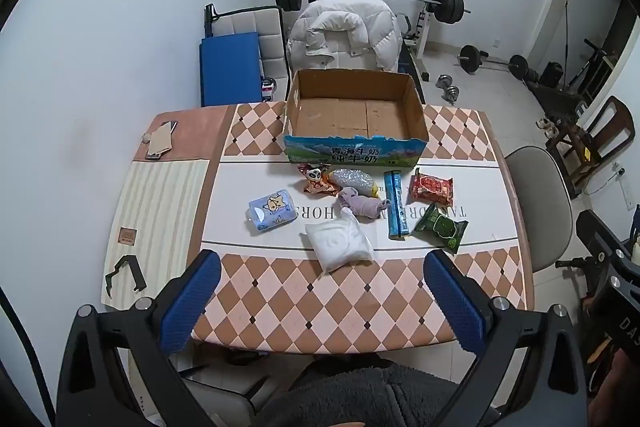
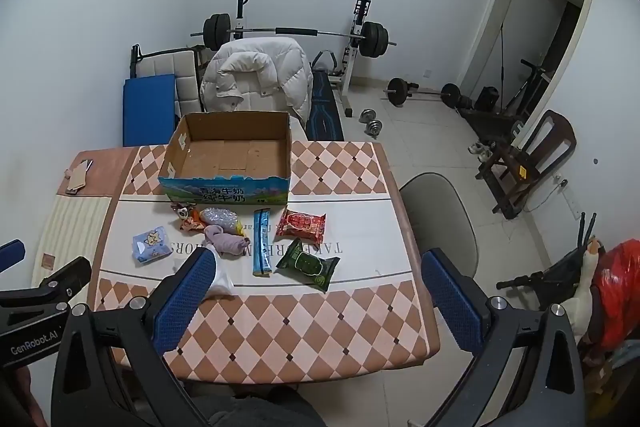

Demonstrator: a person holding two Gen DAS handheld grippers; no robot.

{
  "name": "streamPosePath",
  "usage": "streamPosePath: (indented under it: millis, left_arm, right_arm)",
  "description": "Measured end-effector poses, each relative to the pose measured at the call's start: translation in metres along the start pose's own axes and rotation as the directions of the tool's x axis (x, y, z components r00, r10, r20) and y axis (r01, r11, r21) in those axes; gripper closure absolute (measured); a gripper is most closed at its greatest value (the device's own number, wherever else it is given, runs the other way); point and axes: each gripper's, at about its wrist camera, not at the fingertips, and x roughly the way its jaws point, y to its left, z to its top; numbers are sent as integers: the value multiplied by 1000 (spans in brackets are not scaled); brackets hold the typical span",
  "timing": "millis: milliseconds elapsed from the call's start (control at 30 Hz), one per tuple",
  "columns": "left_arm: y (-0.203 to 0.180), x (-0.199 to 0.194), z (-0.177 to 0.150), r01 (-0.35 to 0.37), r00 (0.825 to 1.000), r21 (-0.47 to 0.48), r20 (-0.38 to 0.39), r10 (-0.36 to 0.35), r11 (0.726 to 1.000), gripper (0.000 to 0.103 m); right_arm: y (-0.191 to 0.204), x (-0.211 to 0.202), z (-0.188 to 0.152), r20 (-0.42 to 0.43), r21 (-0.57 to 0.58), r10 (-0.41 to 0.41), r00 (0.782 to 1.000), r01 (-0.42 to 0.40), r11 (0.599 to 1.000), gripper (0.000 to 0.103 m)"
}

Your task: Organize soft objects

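Home gym bkgd; checkered bench (image 1: 360, 307) w/ empty box (image 1: 354, 107). White pouch (image 1: 340, 241) light, squashy, slick: pinch mid-body. Left claw (image 1: 322, 301), right claw (image 2: 316, 301) both wide, empty.

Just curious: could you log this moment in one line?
left gripper: open, empty | right gripper: open, empty | cardboard box: empty | soft items: on table

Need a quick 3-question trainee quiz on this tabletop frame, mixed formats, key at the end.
1. True or false: the cardboard box has items inside.
2. Which packet lies nearest the table's front edge? A) white pouch B) red packet C) blue tissue pack
3. Fill in: both the left gripper and the right gripper are ____ and hold nothing.

Key: 1 false; 2 A; 3 open
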Motion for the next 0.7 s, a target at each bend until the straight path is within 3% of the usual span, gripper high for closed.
streamPosePath:
  millis: [700]
  left_arm:
    - [-7, -3, 19, -26, 1000, 12, 4, 26, 1000, 0]
  right_arm:
    - [-3, 0, 1, 6, -4, 7, 1000, -7, 1000, 0]
